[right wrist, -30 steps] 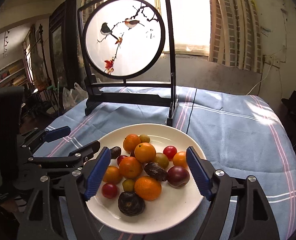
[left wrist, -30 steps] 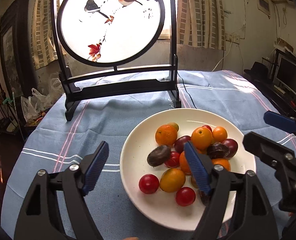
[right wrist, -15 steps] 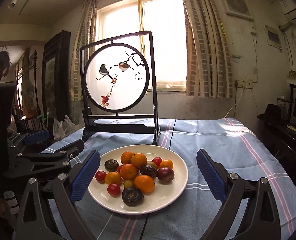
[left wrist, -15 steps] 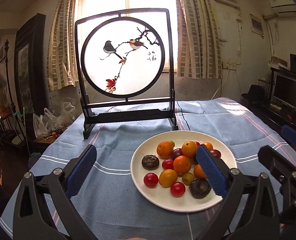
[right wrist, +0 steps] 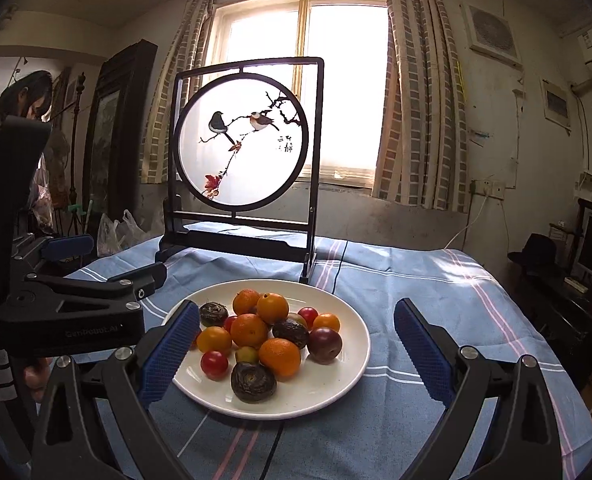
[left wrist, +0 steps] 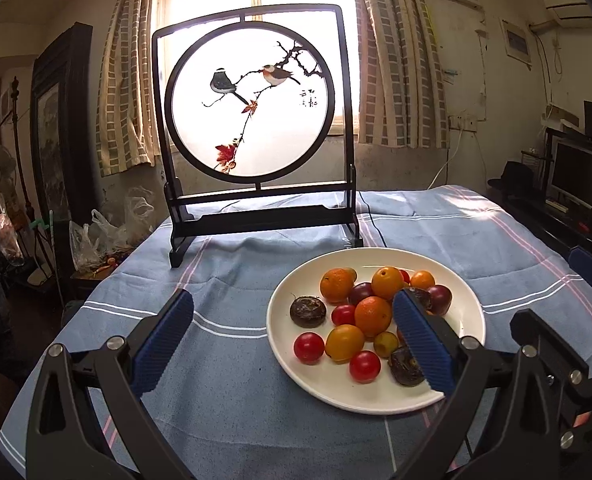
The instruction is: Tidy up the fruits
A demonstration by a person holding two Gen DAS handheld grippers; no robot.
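Observation:
A white plate [left wrist: 296, 360] [right wrist: 348, 376] on the blue cloth holds a heap of fruit: oranges [left wrist: 373, 313] [right wrist: 280, 357], red cherry tomatoes [left wrist: 309, 347] [right wrist: 214, 365], dark wrinkled passion fruits [left wrist: 307, 311] [right wrist: 253, 382], purple plums [right wrist: 324, 344] and small yellow-green fruits [left wrist: 385, 344]. My left gripper [left wrist: 292, 340] is open and empty, held above the near left side of the plate. My right gripper [right wrist: 296, 352] is open and empty, framing the plate from the near side. The left gripper's body also shows in the right wrist view [right wrist: 76, 296].
A black framed round bird screen [left wrist: 256, 120] [right wrist: 242, 148] stands at the table's far edge behind the plate. A cable [left wrist: 372, 224] runs from its base. The blue striped cloth [left wrist: 232, 400] covers the table. A monitor [left wrist: 580, 172] stands at the right; plastic bags [left wrist: 108, 232] and a person at the left.
Both grippers have drawn back and tilted up from the plate; the plate now looks smaller and farther, and the window and whole screen have come into view. The fruits have not moved.

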